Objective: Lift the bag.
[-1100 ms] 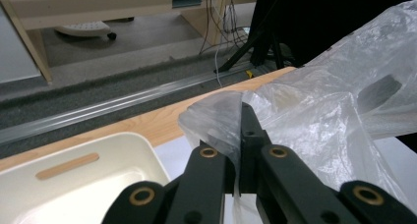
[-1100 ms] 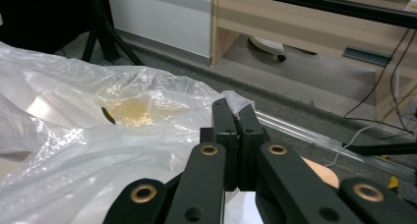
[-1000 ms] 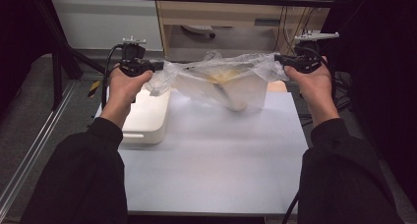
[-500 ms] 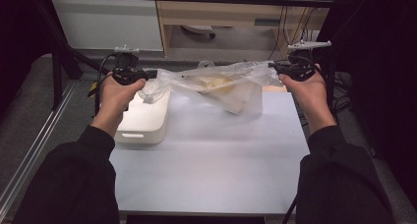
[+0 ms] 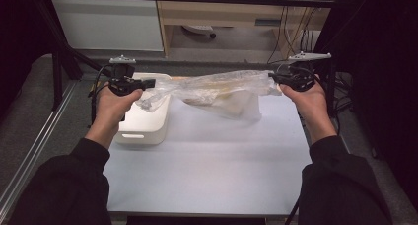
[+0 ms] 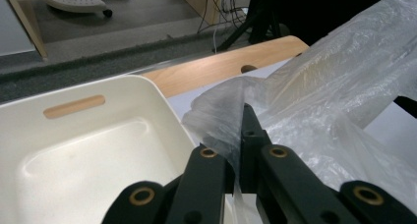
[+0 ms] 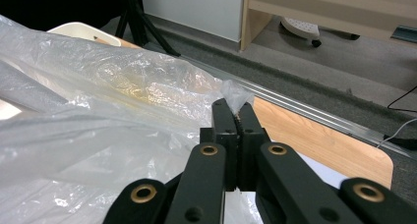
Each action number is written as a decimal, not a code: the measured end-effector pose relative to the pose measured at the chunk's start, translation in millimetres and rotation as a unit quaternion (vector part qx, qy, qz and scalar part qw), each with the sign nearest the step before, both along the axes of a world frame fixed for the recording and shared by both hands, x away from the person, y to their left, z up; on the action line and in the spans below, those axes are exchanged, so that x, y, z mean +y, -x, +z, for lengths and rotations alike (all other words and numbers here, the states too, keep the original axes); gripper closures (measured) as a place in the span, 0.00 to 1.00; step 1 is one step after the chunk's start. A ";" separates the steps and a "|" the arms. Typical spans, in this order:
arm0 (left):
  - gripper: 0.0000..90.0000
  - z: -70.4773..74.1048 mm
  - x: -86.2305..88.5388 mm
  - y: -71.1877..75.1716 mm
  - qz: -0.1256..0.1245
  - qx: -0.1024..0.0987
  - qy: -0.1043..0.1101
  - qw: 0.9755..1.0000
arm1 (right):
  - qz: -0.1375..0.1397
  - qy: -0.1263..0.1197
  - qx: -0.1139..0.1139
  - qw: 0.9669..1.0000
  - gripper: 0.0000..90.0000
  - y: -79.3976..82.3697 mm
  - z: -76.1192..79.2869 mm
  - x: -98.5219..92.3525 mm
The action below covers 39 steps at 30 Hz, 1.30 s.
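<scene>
— White tabletop (image 5: 207, 166) under me, grey carpet and a pale wood cabinet behind. What have you got there?

— A clear plastic bag (image 5: 222, 89), stretched level between my two claws above the far half of the table. My left gripper (image 5: 148, 83) is pressed together on one bunched corner of the film; my right gripper (image 5: 273, 77) is pinching the opposite corner, a small tuft poking out past the tips.

— Anything inside it?

— Something pale with a yellowish patch, near the middle, where the bag sags. I can't tell what it is through the wrinkles.

— How would you handle it well?

— I judge the aim is the white plastic bin (image 5: 143, 121) sitting at the table's left, right below my left claw. I'd keep both pinches firm, lower evenly, and ease the tension so the film doesn't tear or slip out.

— What's the film like?

— Thin, crinkly, glossy, clinging in folds. It'll slide if I loosen. The bin is smooth, matte cream, rounded at the corners, with a slot handle in its wall. A wooden board (image 6: 221, 69) with a curved end lies beyond it.
</scene>
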<state>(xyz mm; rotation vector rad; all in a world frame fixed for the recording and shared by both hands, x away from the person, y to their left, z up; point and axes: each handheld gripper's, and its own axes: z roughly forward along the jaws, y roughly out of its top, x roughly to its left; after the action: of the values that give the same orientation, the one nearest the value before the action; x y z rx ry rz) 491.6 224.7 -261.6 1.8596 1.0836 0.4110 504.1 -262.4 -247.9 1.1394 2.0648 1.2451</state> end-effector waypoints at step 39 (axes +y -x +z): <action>1.00 -83.9 12.6 111.1 -0.060 0.019 0.014 0.998 | 0.045 -0.010 0.016 0.999 1.00 76.0 -64.6 -1.0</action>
<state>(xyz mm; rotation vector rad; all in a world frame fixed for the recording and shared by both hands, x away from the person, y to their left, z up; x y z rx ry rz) 380.5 237.2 -345.5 1.9031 0.9928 0.2912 428.0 -263.4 -312.5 1.0928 2.1538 1.2992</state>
